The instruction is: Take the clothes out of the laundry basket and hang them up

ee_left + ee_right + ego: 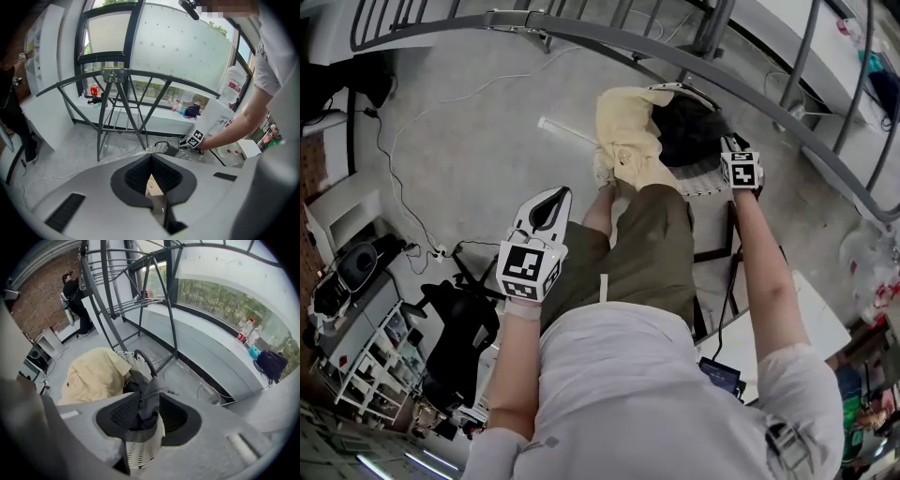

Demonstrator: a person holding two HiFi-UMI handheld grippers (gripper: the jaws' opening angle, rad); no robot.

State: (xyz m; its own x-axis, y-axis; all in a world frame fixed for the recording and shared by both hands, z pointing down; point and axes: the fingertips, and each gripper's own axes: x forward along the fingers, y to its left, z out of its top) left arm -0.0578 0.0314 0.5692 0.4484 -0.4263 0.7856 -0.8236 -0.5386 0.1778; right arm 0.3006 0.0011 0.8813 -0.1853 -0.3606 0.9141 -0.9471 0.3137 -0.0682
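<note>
1. The right hand-held gripper (146, 418) is at the basket (701, 184) on the floor, jaws partly apart, with grey cloth (150, 394) between them, seemingly unpinched
2. Close on cloth only, clear of the rim
3. The left hand-held gripper (548, 206), shut and empty, could steady the yellow shirt (628, 131)

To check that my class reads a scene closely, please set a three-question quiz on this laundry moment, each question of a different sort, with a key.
1. True or false: the left gripper is shut with nothing held.
2. What drapes over the rim of the basket? A) yellow garment B) red towel C) blue sock
3. Which gripper has its jaws apart above the basket?
Key: 1 true; 2 A; 3 the right gripper, with grey cloth showing between its jaws.
</note>
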